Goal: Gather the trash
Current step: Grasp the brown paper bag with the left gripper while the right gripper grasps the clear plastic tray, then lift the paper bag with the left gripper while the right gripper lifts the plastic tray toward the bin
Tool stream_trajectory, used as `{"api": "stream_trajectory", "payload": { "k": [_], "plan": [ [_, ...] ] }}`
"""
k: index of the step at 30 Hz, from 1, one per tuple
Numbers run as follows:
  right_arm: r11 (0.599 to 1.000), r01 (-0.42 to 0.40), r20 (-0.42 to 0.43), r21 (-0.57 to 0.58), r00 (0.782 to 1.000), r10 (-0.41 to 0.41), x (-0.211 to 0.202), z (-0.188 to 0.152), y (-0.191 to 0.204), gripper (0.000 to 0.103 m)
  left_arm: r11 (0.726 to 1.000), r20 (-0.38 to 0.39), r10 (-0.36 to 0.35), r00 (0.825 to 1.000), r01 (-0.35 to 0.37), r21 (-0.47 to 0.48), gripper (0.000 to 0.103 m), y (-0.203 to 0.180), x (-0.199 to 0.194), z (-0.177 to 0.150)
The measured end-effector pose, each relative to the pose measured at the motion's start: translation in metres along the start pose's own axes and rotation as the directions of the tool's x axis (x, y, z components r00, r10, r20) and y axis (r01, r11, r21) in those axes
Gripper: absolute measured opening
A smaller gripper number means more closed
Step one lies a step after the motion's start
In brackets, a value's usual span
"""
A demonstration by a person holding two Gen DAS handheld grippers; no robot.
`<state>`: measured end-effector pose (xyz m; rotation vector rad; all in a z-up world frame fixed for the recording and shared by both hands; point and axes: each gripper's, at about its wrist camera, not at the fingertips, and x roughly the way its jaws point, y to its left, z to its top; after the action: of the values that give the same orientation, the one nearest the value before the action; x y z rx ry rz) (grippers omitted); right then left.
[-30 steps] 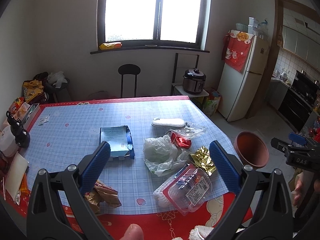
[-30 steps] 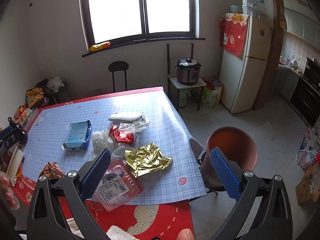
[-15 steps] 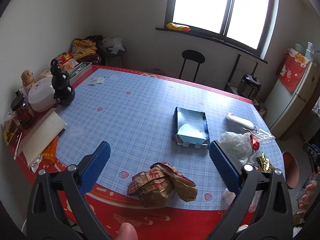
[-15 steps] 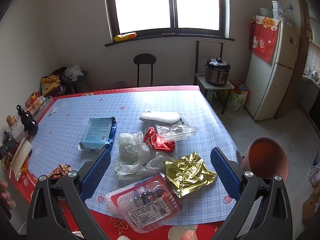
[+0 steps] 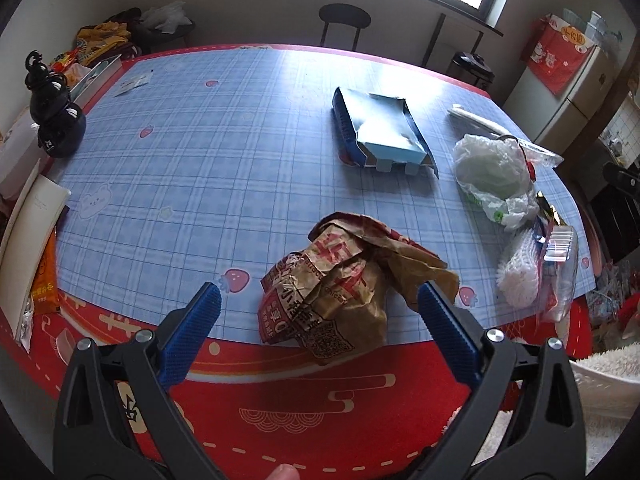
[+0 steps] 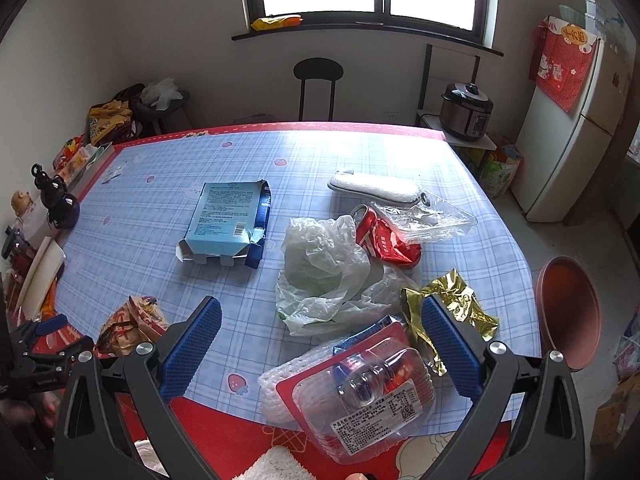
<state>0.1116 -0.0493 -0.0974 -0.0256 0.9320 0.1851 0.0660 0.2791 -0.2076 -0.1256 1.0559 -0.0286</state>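
Observation:
My left gripper (image 5: 318, 296) is open, its blue pads either side of a crumpled brown paper food bag (image 5: 340, 288) at the table's near edge. My right gripper (image 6: 318, 308) is open above a clear plastic clamshell (image 6: 368, 396), with a white plastic bag (image 6: 324, 272) and gold foil wrapper (image 6: 448, 312) just beyond. A flattened blue box (image 6: 226, 222), a crushed red can (image 6: 384, 240), a clear tray (image 6: 424, 216) and a white pouch (image 6: 376, 188) also lie on the blue checked tablecloth (image 6: 168, 184). A terracotta bin (image 6: 568, 312) stands right of the table.
A black figurine (image 5: 54, 120), white containers and paper crowd the table's left edge. A black stool (image 6: 318, 80), rice cooker (image 6: 466, 112) and fridge (image 6: 572, 128) stand behind and to the right. The left gripper also shows in the right wrist view (image 6: 44, 344).
My left gripper swung left and dropped down close to the brown paper bag. My right gripper turned left and moved nearer over the clamshell and plastic bag. Both stayed open.

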Motion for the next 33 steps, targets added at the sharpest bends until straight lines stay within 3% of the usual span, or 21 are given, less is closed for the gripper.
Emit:
{"api": "stream_trajectory", "payload": {
  "k": [15, 22, 27, 33],
  "plan": [
    [0.979, 0.125, -0.091, 0.160, 0.990, -0.112, 0.008, -0.025, -0.013, 0.099, 0.982, -0.150, -0.040, 0.988, 0.067, 0.175, 0.097, 0.000, 0.078, 0.009],
    [0.966, 0.165, -0.118, 0.197, 0.983, -0.143, 0.008, -0.041, -0.018, 0.099, 0.975, -0.187, -0.092, 0.978, 0.127, 0.184, 0.092, 0.002, 0.095, 0.008],
    [0.967, 0.221, -0.137, 0.126, 0.969, -0.204, 0.012, -0.050, -0.018, 0.099, 0.971, -0.170, -0.118, 0.978, 0.150, 0.189, 0.080, 0.004, 0.092, 0.009],
    [0.971, 0.233, -0.146, -0.045, 0.960, -0.237, 0.019, -0.064, -0.003, 0.099, 0.971, -0.123, -0.143, 0.982, 0.163, 0.175, 0.075, 0.011, 0.075, 0.011]
  ]
}}
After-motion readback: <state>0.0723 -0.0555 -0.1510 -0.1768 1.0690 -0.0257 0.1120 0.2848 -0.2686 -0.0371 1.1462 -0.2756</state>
